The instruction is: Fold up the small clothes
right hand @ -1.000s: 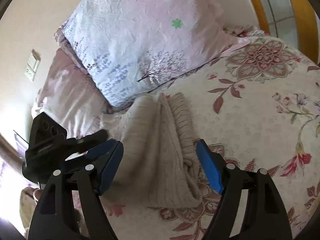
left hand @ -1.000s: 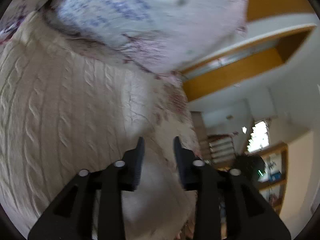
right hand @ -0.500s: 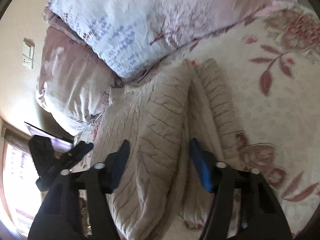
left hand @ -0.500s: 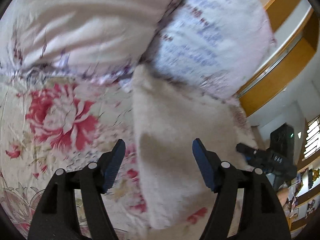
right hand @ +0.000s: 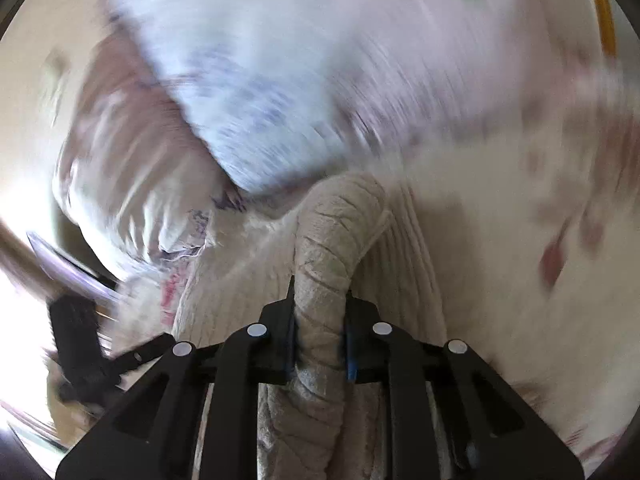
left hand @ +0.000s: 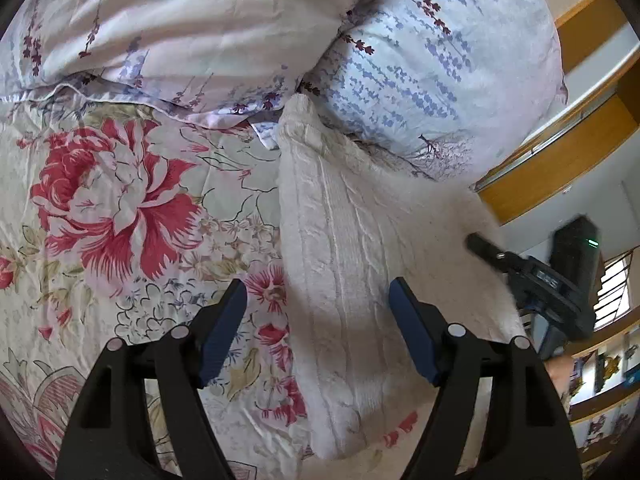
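Note:
A cream cable-knit sweater lies folded in a long strip on the floral bedspread, its far end against the pillows. My left gripper is open and empty, hovering over the sweater's left edge. My right gripper is shut on a bunched fold of the sweater; that view is blurred by motion. The right gripper also shows in the left wrist view, at the sweater's right side.
Two pillows lie at the head of the bed behind the sweater. An orange wooden frame runs at the right. The bedspread stretches to the left of the sweater.
My left gripper let go of the sweater, opened and pulled back. My right gripper came down from open onto a fold of the sweater, closed on it and is moving fast.

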`<state>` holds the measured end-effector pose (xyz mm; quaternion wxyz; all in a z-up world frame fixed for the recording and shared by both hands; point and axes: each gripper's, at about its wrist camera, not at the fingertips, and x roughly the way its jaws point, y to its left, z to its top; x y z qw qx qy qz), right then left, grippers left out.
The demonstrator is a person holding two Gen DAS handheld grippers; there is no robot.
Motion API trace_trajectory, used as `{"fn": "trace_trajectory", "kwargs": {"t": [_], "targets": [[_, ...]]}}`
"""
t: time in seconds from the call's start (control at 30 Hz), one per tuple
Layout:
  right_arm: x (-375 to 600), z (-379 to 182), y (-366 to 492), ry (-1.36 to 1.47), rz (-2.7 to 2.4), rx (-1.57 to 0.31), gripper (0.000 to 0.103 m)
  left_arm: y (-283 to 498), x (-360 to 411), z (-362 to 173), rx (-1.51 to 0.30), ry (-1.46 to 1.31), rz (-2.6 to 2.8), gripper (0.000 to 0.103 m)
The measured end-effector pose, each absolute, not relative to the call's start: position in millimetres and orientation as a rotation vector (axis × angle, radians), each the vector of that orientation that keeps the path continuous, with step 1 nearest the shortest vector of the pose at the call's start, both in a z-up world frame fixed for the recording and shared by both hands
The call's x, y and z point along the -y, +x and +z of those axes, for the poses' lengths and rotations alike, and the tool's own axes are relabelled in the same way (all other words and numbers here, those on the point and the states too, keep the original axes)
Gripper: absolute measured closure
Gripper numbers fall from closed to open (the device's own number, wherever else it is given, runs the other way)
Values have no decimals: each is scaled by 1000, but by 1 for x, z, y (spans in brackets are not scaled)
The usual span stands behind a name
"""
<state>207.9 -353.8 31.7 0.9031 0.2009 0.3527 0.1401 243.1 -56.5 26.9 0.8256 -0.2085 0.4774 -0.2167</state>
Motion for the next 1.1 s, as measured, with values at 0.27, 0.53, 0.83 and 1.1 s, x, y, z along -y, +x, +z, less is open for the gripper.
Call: {"fn": "trace_trajectory", "kwargs": {"t": [0.27,0.53,0.83,1.1], "targets": [[342,78,172,143,157,-561,85,233,66,30,-1016,-419,-506,29],[385,18,212,255,36,-775,79,224,88,26,-1029,-373,-560,29],[432,30,142,526,108,-680,47,204,77,20,-1054,-435,-595,29],[419,12,98,562,208,-725,51,184,78,11,-1087,-476,-610,32]]}}
